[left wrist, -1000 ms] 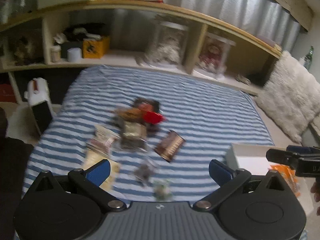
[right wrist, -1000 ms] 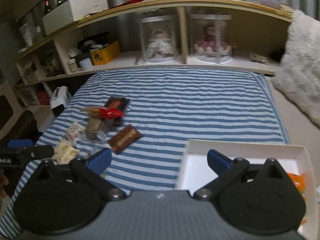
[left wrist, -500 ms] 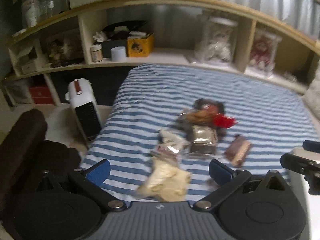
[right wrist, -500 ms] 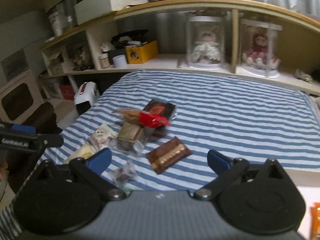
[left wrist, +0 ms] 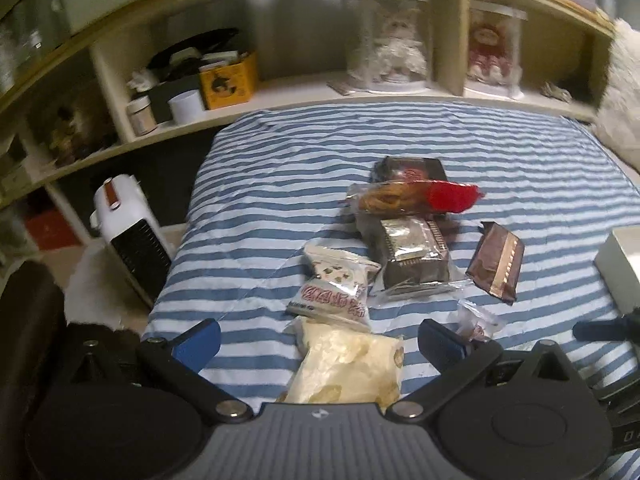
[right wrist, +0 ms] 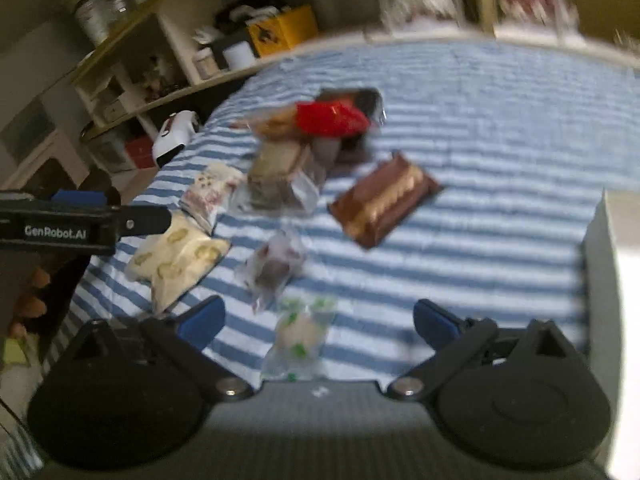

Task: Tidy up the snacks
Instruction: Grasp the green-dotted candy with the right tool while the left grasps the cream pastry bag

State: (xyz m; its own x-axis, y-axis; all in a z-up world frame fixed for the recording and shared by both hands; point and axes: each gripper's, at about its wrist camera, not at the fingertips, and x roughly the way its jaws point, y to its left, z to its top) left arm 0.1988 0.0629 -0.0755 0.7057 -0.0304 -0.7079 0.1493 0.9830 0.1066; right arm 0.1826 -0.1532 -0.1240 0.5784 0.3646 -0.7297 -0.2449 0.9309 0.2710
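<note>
Left wrist view shows the left gripper (left wrist: 318, 342) with its blue-tipped jaws spread wide and nothing between them, held low over the near edge of the striped blanket (left wrist: 280, 168); a pale yellow snack bag (left wrist: 348, 368) lies on the blanket in the gap between the jaws, and whether the tips touch it cannot be told. Taking that yellow bag as the landmark, a white packet with red print (left wrist: 334, 284) lies just beyond it and touching it, a clear-wrapped dark block (left wrist: 414, 256) sits beyond and to its right, and a red-ended cookie packet (left wrist: 416, 198) lies farther back atop a black packet (left wrist: 412, 168). A brown chocolate bar (left wrist: 498, 264) rests to the right of the bag, apart from it, with a small clear-wrapped sweet (left wrist: 478, 320) nearer. A white box (left wrist: 618, 264) stands at the far right. Right wrist view, blurred, shows the right gripper (right wrist: 318, 320) likewise wide and empty, tilted down over a green-and-white wrapped sweet (right wrist: 300, 336) lying right of the yellow bag, while the person's fingers (right wrist: 30, 292) curl under the left gripper's handle.
</note>
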